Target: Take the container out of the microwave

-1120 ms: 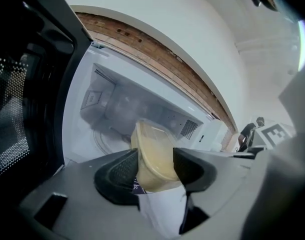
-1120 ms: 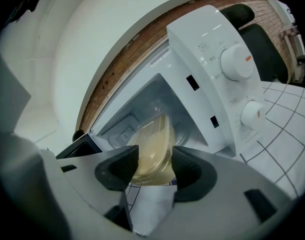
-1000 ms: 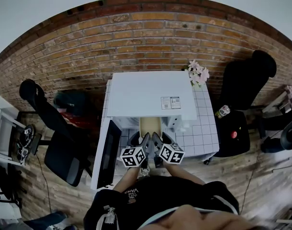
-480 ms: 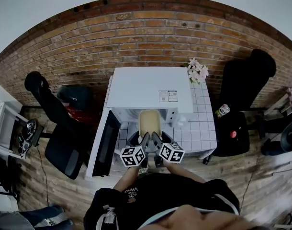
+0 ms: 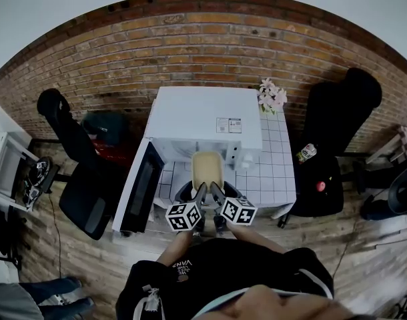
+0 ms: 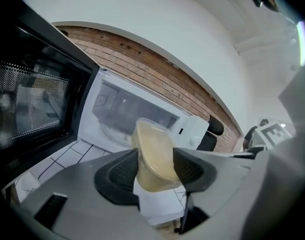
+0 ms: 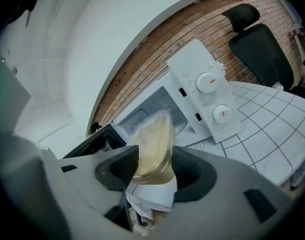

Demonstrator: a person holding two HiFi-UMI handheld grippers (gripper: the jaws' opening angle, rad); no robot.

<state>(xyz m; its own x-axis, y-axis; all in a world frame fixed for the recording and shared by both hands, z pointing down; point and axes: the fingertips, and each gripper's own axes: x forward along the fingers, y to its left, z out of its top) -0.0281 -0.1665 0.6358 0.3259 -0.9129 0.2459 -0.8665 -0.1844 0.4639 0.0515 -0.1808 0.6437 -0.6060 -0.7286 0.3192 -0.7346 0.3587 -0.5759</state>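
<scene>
Container (image 5: 207, 167): clear plastic tub with rounded corners, long and narrow, filled with pale tan stuff. From the head view it looks like a beige rectangle with its long axis running near to far. It's out of the microwave (image 5: 207, 122), held just in front of the open cavity, above the white tiled table (image 5: 278, 173). Its far end is close to the cavity mouth. Can't tell if its underside touches the table.

The microwave door (image 5: 141, 189) is swung wide open to the left, and the control panel (image 7: 208, 95) with two knobs is to the right of the cavity.

The left gripper (image 5: 200, 191) and right gripper (image 5: 215, 191) sit side by side at the container's near end, marker cubes almost touching, both pointing away from the person and slightly down. Left gripper: jaws clamped on the tub, black ribbed pads pressing both its sides. Right gripper: same, pads squeezing the tub between them. Both forearms reach forward from the body, close together.

Pink flowers (image 5: 271, 97) stand at the far right of the table.
</scene>
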